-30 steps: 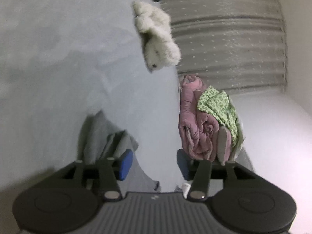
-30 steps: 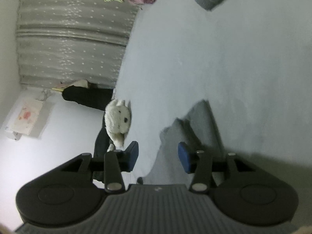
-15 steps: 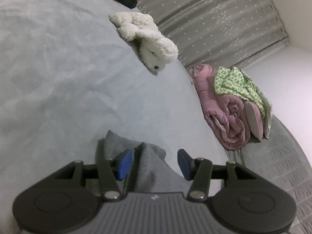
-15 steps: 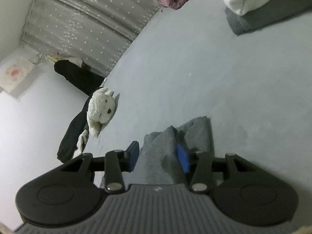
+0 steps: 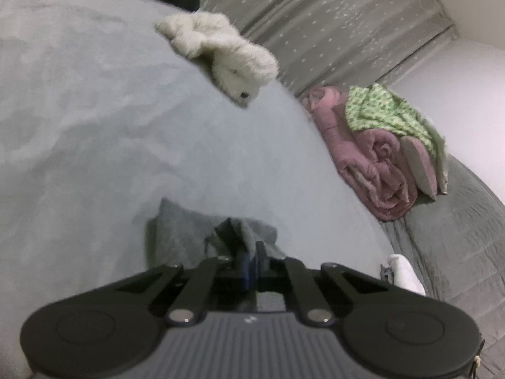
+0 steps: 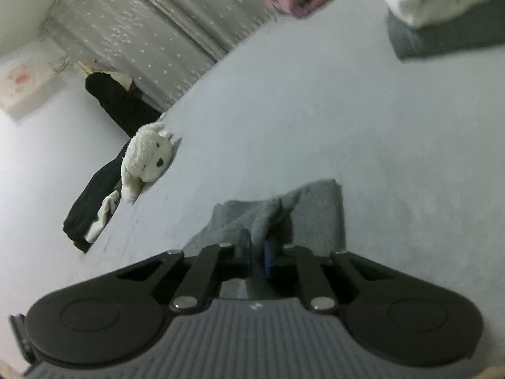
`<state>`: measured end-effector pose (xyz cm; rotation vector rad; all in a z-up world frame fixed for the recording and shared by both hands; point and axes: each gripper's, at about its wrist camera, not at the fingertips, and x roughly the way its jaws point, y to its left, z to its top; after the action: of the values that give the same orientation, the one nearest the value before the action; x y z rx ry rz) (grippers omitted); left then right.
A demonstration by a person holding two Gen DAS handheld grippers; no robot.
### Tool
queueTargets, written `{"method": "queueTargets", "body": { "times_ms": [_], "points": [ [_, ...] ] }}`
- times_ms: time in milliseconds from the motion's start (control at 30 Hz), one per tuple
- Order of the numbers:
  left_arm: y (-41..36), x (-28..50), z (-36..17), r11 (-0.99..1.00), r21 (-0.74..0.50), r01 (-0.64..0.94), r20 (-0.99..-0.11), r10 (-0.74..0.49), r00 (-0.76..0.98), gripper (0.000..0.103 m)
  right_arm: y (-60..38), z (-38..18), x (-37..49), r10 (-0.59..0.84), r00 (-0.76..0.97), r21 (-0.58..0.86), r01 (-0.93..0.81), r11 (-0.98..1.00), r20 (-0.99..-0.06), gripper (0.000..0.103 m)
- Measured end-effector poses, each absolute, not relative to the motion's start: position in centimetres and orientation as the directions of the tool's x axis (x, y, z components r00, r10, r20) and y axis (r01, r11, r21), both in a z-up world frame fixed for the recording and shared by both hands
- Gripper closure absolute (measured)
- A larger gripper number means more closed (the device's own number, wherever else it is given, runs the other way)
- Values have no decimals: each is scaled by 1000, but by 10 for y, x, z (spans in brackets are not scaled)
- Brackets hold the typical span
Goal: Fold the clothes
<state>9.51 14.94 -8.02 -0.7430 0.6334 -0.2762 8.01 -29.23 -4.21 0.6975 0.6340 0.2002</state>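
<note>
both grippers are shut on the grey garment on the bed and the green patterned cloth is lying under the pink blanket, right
Not quite. The left gripper and right gripper are both shut on the grey garment, but the green patterned cloth lies on top of the pink blanket, not under it. The left wrist view shows this.

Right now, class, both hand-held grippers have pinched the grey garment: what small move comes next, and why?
Probably lift both together. The left hand-held gripper and right hand-held gripper are each shut on a bunched fold of the grey garment, which otherwise lies on the bed.
</note>
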Motion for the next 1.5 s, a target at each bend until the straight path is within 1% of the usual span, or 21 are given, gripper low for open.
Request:
{"method": "queueTargets", "body": {
  "times_ms": [133, 233, 300, 367, 433, 600, 700, 733, 767, 800, 833, 867, 900, 967, 1033, 1100, 1167, 1300, 1400, 1467, 1500],
  "points": [
    [151, 86, -69, 725, -687, 59, -374, -421, 827, 100, -290, -30, 72, 340, 855, 640, -12, 768, -391, 93],
    [148, 89, -73, 755, -654, 41, -386, -380, 840, 100, -285, -29, 74, 298, 882, 613, -14, 790, -365, 94],
    [145, 92, -76, 776, -630, 27, -397, -352, 847, 100, -279, -36, 82, 261, 877, 562, 13, 827, -403, 94],
    [139, 98, -86, 816, -579, -1, -448, -317, 836, 100, -272, -47, 90, 224, 862, 496, 37, 867, -456, 94],
    [134, 101, -93, 836, -549, -10, -472, -300, 829, 100, -268, -57, 95, 207, 848, 461, 49, 886, -489, 93],
    [133, 103, -95, 848, -530, -15, -485, -288, 826, 97, -271, -60, 97, 211, 845, 464, 49, 885, -491, 93],
    [130, 102, -91, 854, -521, -15, -491, -285, 823, 95, -269, -57, 95, 205, 850, 460, 49, 887, -485, 83],
    [129, 102, -89, 855, -519, -14, -491, -284, 823, 90, -268, -56, 93, 201, 852, 455, 48, 889, -483, 78],
    [128, 101, -87, 856, -518, -13, -489, -283, 825, 80, -266, -54, 91, 191, 856, 444, 50, 895, -481, 74],
    [128, 100, -85, 856, -517, -11, -485, -282, 828, 71, -264, -51, 89, 175, 861, 426, 53, 903, -477, 67],
    [127, 97, -81, 857, -515, -14, -476, -273, 836, 54, -260, -48, 86, 159, 868, 407, 54, 912, -471, 63],
    [125, 94, -77, 864, -503, -24, -468, -249, 848, 38, -256, -45, 83, 143, 873, 386, 55, 921, -466, 61],
    [124, 91, -72, 871, -490, -32, -457, -226, 860, 33, -251, -42, 81, 129, 879, 362, 53, 931, -459, 59],
    [118, 83, -63, 893, -449, -33, -419, -178, 890, 19, -241, -37, 76, 105, 892, 311, 41, 950, -440, 55],
    [110, 77, -54, 914, -406, -27, -384, -143, 912, 11, -227, -30, 71, 93, 907, 255, 17, 967, -412, 46],
    [101, 73, -50, 931, -364, -5, -361, -136, 923, 7, -213, -26, 68, 105, 917, 212, -23, 977, -385, 43],
    [89, 71, -49, 944, -327, 36, -358, -159, 920, 2, -199, -25, 67, 131, 917, 174, -69, 982, -376, 43],
    [67, 72, -54, 957, -268, 109, -376, -208, 903, 1, -173, -33, 67, 181, 901, 96, -155, 983, -395, 43],
    [54, 75, -62, 966, -205, 155, -412, -229, 882, 1, -157, -42, 69, 192, 879, 5, -211, 978, -437, 43],
    [48, 79, -69, 974, -170, 149, -458, -212, 863, 1, -152, -48, 72, 184, 857, -42, -232, 972, -481, 43],
    [47, 82, -72, 975, -169, 146, -483, -211, 850, 1, -152, -50, 74, 183, 850, -41, -233, 972, -494, 43]
  ]
}}
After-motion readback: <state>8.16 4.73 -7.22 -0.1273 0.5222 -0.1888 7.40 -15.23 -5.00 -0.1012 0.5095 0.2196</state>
